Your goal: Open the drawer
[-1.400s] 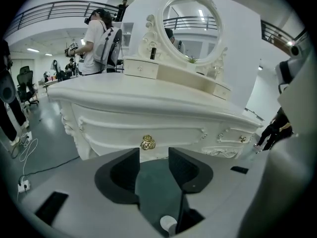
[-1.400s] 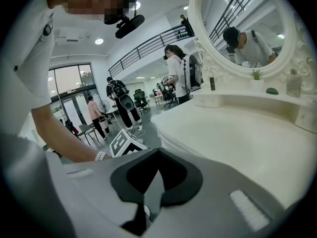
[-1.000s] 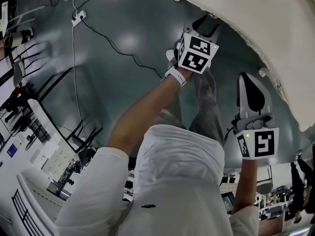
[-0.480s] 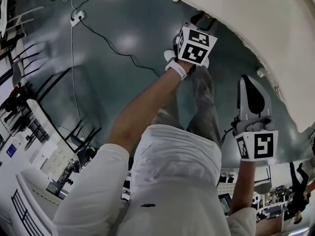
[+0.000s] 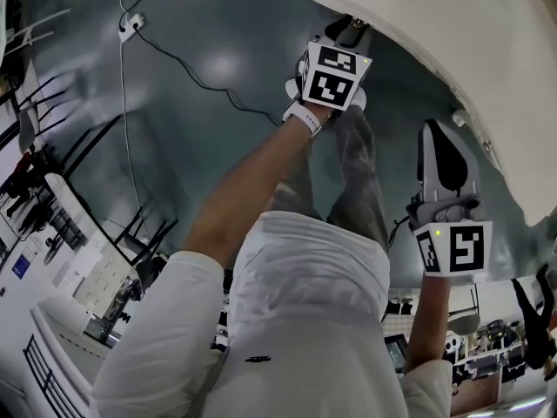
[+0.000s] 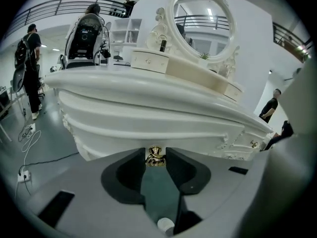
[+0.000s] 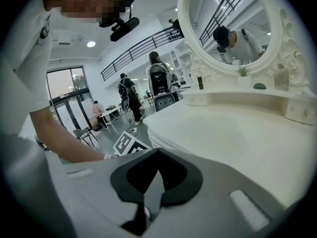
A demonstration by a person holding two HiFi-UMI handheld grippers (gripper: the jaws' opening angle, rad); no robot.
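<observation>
**mk_77:** So where's the drawer [image 6: 116, 133] relative to the left gripper [image 6: 155, 151]?

**benchrat:** Right in front of it. The drawer is the curved white front just under the tabletop [image 6: 148, 90] of the dressing table, and it looks flush, not pulled out. Its gold knob [image 6: 155, 157] sits dead centre between the jaw tips. The jaws have just been closing, and in the left gripper view the tips look like they're against both sides of the knob, with no gap I can see.

**mk_77:** And the right gripper [image 7: 157, 151]?

**benchrat:** Not involved. Its jaws are closed tip to tip with nothing in them. It hangs over the near edge of the tabletop, well off to the side of the knob. Past it you can see the oval mirror [image 7: 233, 24] at the back of the table.
</observation>
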